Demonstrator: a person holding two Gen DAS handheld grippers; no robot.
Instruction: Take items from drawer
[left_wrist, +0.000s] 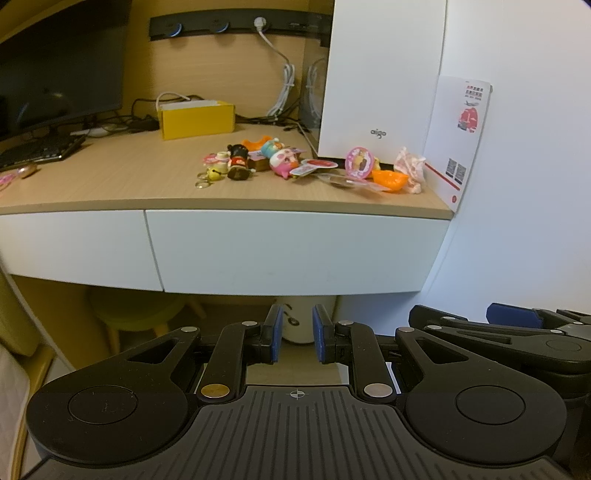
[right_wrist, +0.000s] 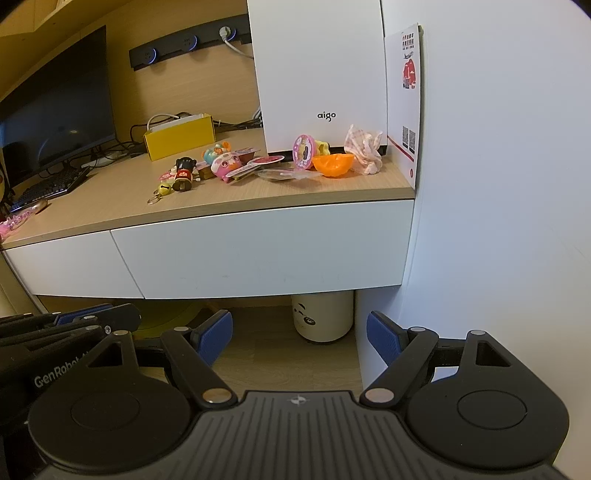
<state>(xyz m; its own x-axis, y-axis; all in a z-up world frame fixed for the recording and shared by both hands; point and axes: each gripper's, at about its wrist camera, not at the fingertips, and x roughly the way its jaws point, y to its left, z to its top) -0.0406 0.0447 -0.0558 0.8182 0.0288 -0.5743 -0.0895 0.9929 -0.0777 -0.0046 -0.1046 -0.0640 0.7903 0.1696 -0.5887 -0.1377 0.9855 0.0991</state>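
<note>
The desk's white right drawer (left_wrist: 288, 251) (right_wrist: 258, 251) is closed, its flat front flush under the wooden desktop. Small toys (left_wrist: 258, 158) (right_wrist: 218, 162) and an orange bowl-shaped piece (left_wrist: 389, 179) (right_wrist: 332, 164) lie on the desktop above it. My left gripper (left_wrist: 297, 332) hangs below and in front of the drawer, its blue pads a narrow gap apart with nothing between them. My right gripper (right_wrist: 299, 332) is beside it on the right, jaws wide open and empty. Each gripper shows at the edge of the other's view: the right (left_wrist: 517, 321), the left (right_wrist: 92, 317).
A white computer case (left_wrist: 376, 81) stands at the desk's back right against a white wall (right_wrist: 498, 184). A yellow box (left_wrist: 195, 118), cables, a keyboard (left_wrist: 40, 149) and a monitor (left_wrist: 59, 62) sit further left. Under the desk stand a white bin (right_wrist: 321, 317) and a green stool (left_wrist: 136, 310).
</note>
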